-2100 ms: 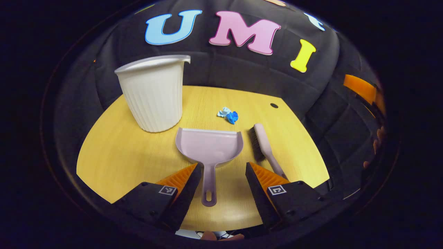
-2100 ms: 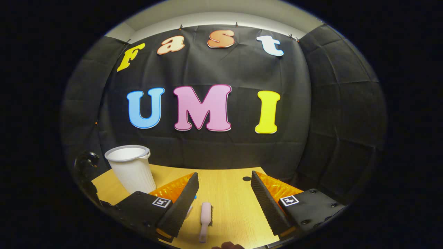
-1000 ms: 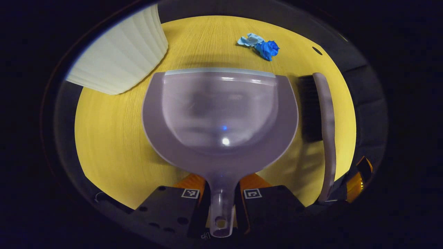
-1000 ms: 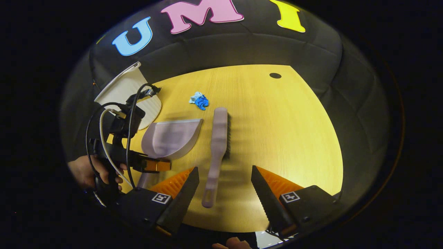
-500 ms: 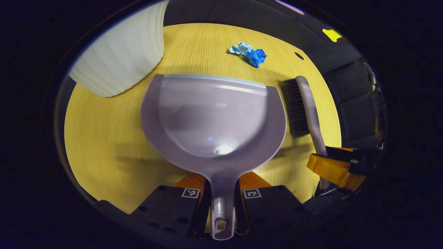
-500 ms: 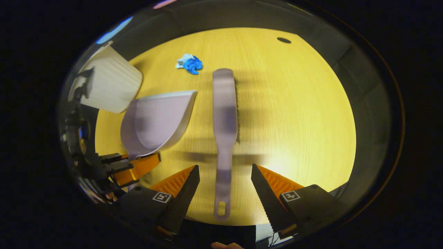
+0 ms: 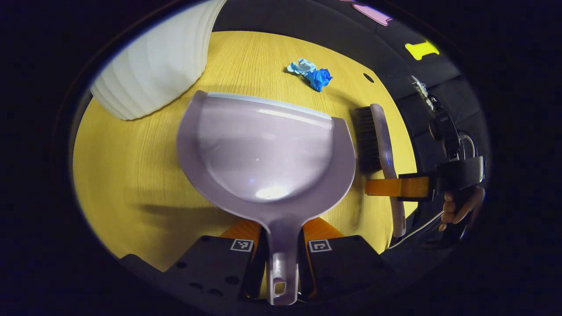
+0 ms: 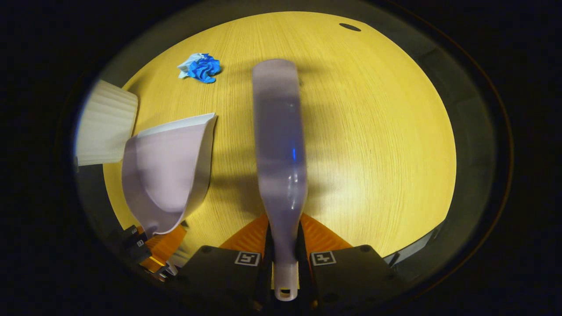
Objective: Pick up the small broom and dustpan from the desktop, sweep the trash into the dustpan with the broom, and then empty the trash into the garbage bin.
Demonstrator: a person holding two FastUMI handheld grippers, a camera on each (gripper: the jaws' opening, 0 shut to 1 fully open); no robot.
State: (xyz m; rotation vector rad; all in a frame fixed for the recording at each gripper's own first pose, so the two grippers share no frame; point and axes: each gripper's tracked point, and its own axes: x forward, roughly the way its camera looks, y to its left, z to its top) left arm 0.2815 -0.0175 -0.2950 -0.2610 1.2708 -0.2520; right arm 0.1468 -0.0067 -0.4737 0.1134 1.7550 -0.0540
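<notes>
Far left on the desk (image 7: 131,175): ribbed white bin (image 7: 153,66), upright, just beside the dustpan's rim. Centre: left gripper (image 7: 281,252) clamped narrow on the handle of the dustpan (image 7: 263,149), fingers pressing from both sides, pan mouth facing away toward the trash (image 7: 309,73). Trash: a crumpled blue-and-pale wad lying alone on the bare wood, apart from the pan's lip and from the bristles. Right of the pan: broom (image 7: 382,149) lying flat alongside, bristles turned toward the pan, with the right gripper (image 7: 395,188) closed across its handle and a hand (image 7: 459,208) behind on the grip.

In the right gripper view, same order: bin (image 8: 103,127), then dustpan (image 8: 167,171) tilted up on edge with the left gripper (image 8: 153,254) at its handle, then trash (image 8: 199,66) farther up the desk, then broom (image 8: 279,145) running straight out from the right gripper (image 8: 284,259), jaws nipped narrow on the handle near its end.

Both tools in hand, by the look of it; sweeping not yet begun. Risks from here: broom twisting or drooping in so rearward a grip once the bristles drag; light wad skipping past or under the pan's lip if the lip sits off the wood; pan nudging the bin close at its left.
</notes>
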